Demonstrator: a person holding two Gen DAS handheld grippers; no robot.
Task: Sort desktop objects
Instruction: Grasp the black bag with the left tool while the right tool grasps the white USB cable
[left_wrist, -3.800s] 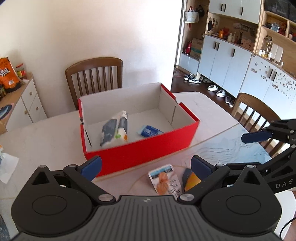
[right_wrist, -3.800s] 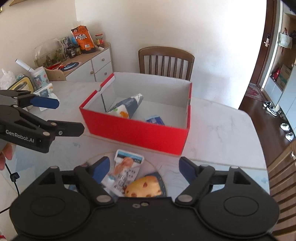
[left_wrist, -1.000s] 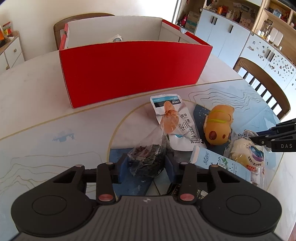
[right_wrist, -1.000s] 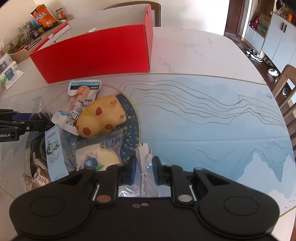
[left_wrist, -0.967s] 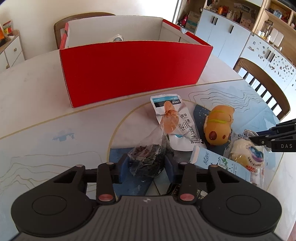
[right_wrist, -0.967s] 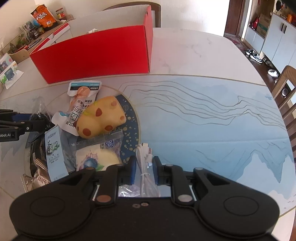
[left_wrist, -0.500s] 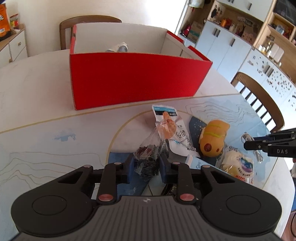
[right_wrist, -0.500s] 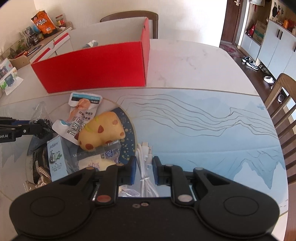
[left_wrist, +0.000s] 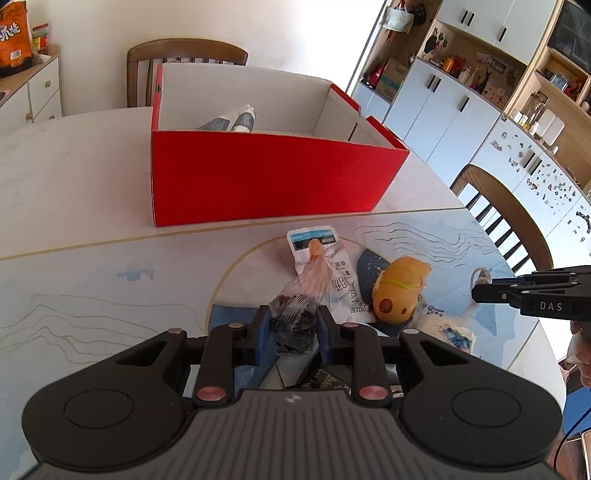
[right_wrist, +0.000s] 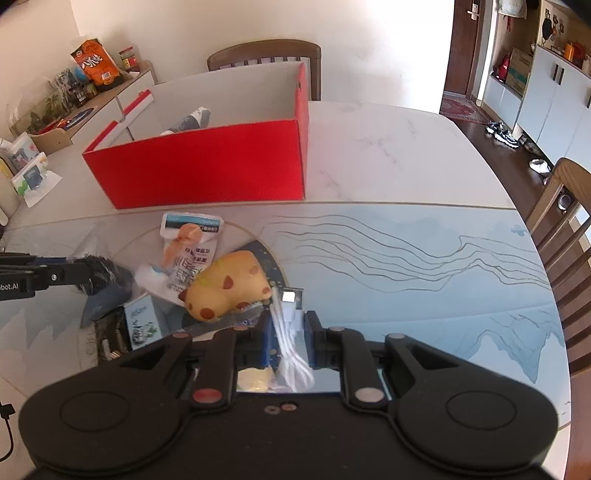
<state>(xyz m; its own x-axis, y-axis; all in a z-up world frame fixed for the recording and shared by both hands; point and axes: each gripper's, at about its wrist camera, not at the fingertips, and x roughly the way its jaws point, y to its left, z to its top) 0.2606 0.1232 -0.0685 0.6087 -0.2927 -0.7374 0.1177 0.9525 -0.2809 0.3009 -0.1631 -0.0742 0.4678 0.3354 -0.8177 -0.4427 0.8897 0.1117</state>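
Left gripper (left_wrist: 290, 332): pads pinch a clear bag (left_wrist: 295, 314) of dark bits, nearest the camera. Right gripper (right_wrist: 289, 334): jaws closing on a bundled white cable (right_wrist: 290, 332), which the pads already press. Beyond both, on the table (right_wrist: 388, 177): a yellow spotted toy (right_wrist: 227, 286), just beside it a white snack packet (right_wrist: 192, 243), and a small blue-and-white carton (right_wrist: 142, 321) near the left gripper. Farther back stands the open red box (left_wrist: 266, 177), holding a blue-and-white pouch (left_wrist: 232, 120). A chair (left_wrist: 184, 55) stands behind the box.
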